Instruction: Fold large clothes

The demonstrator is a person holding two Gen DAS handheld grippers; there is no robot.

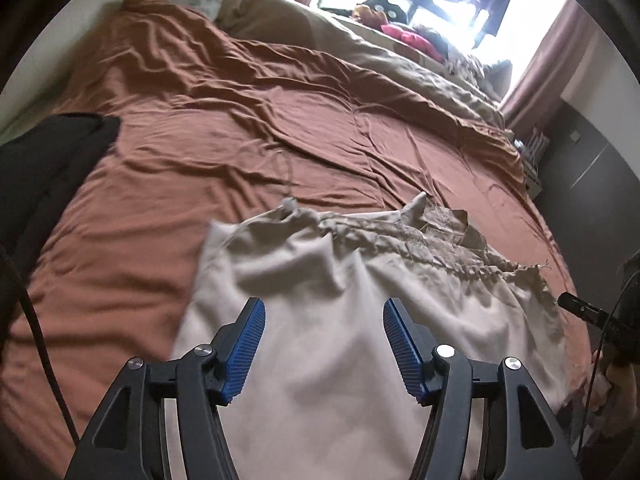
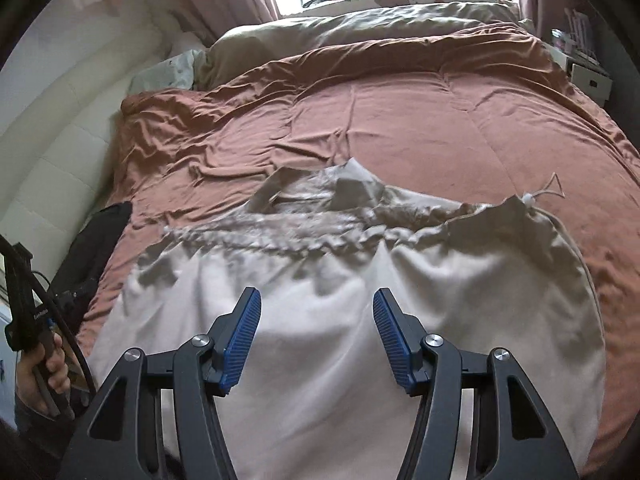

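1. Two grippers — left gripper (image 1: 324, 344) and right gripper (image 2: 316, 336) — hang spread, pinching nothing.
2. Beige garment (image 2: 320, 272) lies rumpled on the bed's rust-brown duvet (image 2: 440, 120) — near edge, below both.

One beige garment (image 2: 340, 320) (perhaps folded), two grippers (image 1: 324, 344) (image 2: 316, 336).

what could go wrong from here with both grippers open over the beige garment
1. The beige garment lies rumpled, its gathered band and top edge bunched, so a further fold may trap creases.
2. Its drawstring loop trails loose onto the brown duvet and could snag or end up sticking out of the fold.
3. The left gripper and right gripper are both open above mid-cloth, so a grab here may pinch several layers.
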